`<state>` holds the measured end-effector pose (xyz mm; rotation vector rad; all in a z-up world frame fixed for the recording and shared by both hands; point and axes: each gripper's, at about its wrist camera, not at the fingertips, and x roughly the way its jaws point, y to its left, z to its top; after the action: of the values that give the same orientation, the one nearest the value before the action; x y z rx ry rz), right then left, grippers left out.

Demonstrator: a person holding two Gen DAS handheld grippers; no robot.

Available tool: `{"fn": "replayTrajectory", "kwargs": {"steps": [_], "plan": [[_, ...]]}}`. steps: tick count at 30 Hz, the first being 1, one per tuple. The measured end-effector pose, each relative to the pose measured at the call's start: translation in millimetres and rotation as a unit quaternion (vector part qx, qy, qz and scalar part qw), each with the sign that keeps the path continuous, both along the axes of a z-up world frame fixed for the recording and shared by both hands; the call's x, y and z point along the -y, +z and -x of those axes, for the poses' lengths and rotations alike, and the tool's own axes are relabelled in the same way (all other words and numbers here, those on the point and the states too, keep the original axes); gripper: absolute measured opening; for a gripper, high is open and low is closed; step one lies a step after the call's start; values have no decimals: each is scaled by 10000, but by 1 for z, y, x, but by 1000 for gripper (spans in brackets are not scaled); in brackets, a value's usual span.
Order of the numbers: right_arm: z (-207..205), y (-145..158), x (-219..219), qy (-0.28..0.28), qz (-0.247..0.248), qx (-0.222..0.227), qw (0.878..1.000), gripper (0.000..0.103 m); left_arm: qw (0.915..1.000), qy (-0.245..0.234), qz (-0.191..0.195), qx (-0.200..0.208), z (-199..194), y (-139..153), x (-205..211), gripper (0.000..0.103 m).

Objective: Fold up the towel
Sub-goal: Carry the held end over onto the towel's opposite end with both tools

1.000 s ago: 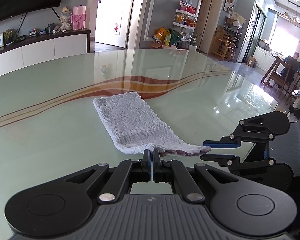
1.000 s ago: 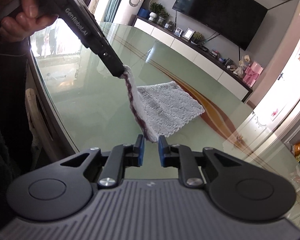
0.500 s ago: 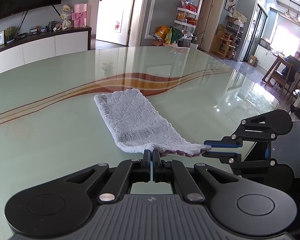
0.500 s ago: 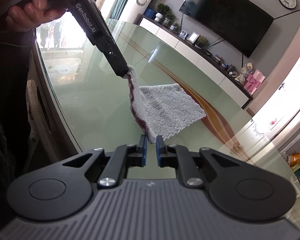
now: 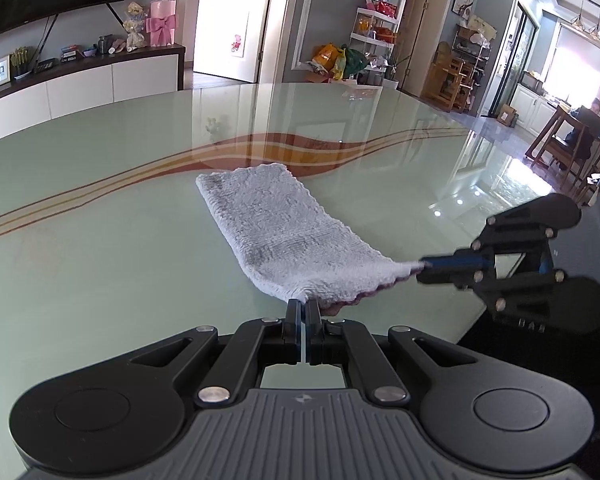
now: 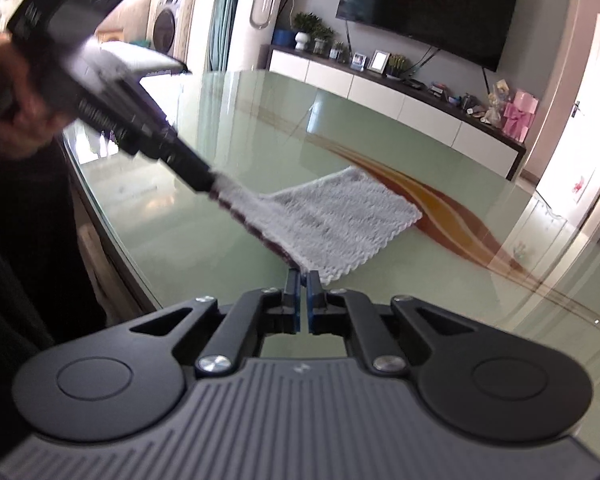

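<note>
A white knitted towel (image 5: 284, 228) with a dark red hem lies lengthwise on the pale green glass table (image 5: 100, 216). Its near end is lifted off the glass. My left gripper (image 5: 303, 305) is shut on the near left corner. My right gripper (image 5: 423, 267) pinches the near right corner and shows from the side in the left wrist view. In the right wrist view the towel (image 6: 340, 216) stretches between my right gripper (image 6: 303, 276), shut on one corner, and the left gripper (image 6: 210, 182), held by a hand (image 6: 16, 120).
The table's near edge (image 6: 112, 248) runs just under both grippers. Beyond the table stand a white sideboard (image 5: 60, 92) with small items, a wall television (image 6: 428, 4) and an open doorway (image 5: 232, 20). A person sits at a distant wooden table (image 5: 580, 128).
My right gripper has shut on the towel's near right corner and risen a little with it. The hem now hangs taut between both grippers. The left gripper kept its grip and place.
</note>
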<state>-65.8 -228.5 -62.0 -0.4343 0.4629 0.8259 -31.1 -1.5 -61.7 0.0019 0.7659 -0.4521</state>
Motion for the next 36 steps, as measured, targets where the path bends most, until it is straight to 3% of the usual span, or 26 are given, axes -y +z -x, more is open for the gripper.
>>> {"fn": "replayTrajectory", "kwargs": {"steps": [16,25,36], "plan": [[9,45,10,34,-471,63,9989,3,9987,-179,-181,432,27,40,1,2],[-22,41,-3,-260,-566,-10,9981,3,9995,126,-80,276,-15,40,-5,2],[-55,34,-13,-609,-625,-175,9960,3,9997,130,-164,105,-64,37,-3,3]]}}
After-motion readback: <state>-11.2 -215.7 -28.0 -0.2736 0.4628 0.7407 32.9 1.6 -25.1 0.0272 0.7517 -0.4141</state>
